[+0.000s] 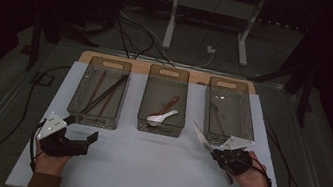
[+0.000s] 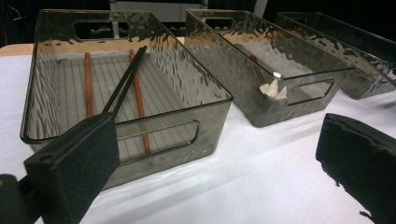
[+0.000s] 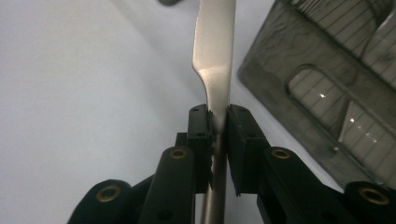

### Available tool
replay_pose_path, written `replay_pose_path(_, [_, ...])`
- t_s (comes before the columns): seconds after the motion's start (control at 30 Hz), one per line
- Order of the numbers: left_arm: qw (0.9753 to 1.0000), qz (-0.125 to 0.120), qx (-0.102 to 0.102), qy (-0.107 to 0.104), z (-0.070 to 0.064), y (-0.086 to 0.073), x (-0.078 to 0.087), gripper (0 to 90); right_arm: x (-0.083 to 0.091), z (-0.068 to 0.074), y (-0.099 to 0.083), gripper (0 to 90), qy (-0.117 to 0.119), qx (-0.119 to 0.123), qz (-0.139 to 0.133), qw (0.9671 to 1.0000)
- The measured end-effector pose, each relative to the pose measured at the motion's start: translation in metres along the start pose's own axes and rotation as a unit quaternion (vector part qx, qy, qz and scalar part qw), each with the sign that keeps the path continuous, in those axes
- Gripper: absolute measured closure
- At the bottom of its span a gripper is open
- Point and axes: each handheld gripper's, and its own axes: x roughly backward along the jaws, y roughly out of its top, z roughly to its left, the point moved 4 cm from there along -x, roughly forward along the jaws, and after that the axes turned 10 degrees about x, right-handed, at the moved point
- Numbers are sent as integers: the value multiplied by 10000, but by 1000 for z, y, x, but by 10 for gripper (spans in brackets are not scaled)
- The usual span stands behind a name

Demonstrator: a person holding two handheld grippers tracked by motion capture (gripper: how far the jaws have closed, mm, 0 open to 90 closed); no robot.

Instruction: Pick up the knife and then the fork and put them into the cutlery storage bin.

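Right gripper [image 3: 217, 123]: pressed together on the neck of a table knife [image 3: 214, 51], blade pointing away, held above the tabletop [image 1: 152, 167] just in front of the right bin [image 1: 229, 114].
Left gripper [image 1: 79, 129]: spread wide, holding nothing, low near the left bin [image 2: 126, 88].
Bins: left one holds chopsticks [image 2: 122, 84]; middle bin [image 1: 164, 100] holds a white spoon [image 1: 160, 118]; right one seems to hold metal cutlery.
Risk: the narrow pinch on smooth metal could let the knife swivel or slip; its long blade might catch the bin's front wall if carried in too low.
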Motion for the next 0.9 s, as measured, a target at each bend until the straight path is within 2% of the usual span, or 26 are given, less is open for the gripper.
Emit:
replay_pose_path(0.5, [10000,3,-8,-3,0,0,0,6,11,-11,-1,800,-320,-264,-323,9986])
replay_pose_path(0.9, [10000,-7,-8,-2,0,0,0,6,14,-18,-5,800,-474,-492,-380,9969])
